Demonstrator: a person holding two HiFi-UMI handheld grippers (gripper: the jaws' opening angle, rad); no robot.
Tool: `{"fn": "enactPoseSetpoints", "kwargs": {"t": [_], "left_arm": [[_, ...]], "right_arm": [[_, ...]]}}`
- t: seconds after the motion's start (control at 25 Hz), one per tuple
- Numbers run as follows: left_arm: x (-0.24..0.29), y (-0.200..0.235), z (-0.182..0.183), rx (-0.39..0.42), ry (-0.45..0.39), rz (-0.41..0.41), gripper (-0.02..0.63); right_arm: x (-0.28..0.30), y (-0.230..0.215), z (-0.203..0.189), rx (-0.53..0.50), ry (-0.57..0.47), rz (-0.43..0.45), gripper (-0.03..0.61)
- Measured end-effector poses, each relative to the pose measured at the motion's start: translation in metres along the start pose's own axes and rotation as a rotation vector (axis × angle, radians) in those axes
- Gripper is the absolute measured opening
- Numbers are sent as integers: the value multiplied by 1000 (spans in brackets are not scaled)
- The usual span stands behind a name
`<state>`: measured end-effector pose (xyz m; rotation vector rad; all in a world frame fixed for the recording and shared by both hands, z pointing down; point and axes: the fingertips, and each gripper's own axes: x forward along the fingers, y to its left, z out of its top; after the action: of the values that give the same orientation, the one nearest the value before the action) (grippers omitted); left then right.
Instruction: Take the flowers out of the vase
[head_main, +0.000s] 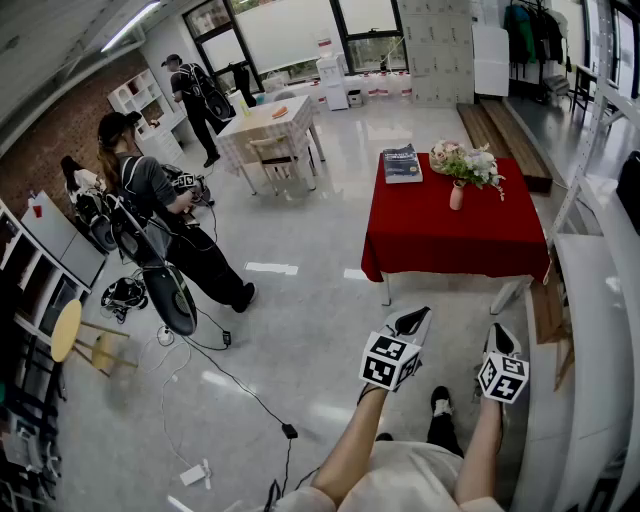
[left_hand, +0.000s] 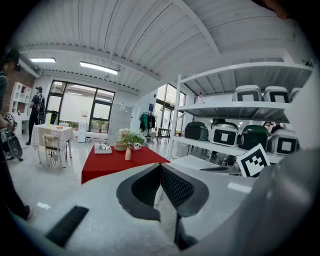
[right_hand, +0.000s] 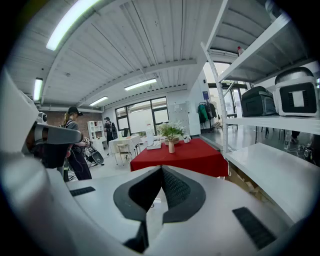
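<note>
- Head view: left tool and right tool are held out side by side over the floor. Both have jaws pressed together and nothing in them.
- The red tabletop is well ahead of both tools. The white vase stands upright near its far edge, with the flowers in it. A book lies left of the vase. A person stands on the floor at left, well apart from the tabletop.
- Left gripper view: the left tool has its jaws closed tip to tip and is empty. The vase with the flowers sits on the tabletop, far beyond the tips and up-left of them. The right tool's marker cube is at right, in front of a shelf of cases.
- Right gripper view: the right tool has its jaws together and is empty. The vase and flowers are almost straight beyond the tips, far off on the tabletop. The person is at left.
</note>
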<state>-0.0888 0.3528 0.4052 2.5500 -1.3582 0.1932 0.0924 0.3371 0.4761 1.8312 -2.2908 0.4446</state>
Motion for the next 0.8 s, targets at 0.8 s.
{"fn": "enactPoseSetpoints", "kwargs": {"t": [0.8], "left_arm": [[144, 59, 42, 54, 27, 47, 11]], "right_arm": [[155, -28, 81, -117, -41, 125, 6]]}}
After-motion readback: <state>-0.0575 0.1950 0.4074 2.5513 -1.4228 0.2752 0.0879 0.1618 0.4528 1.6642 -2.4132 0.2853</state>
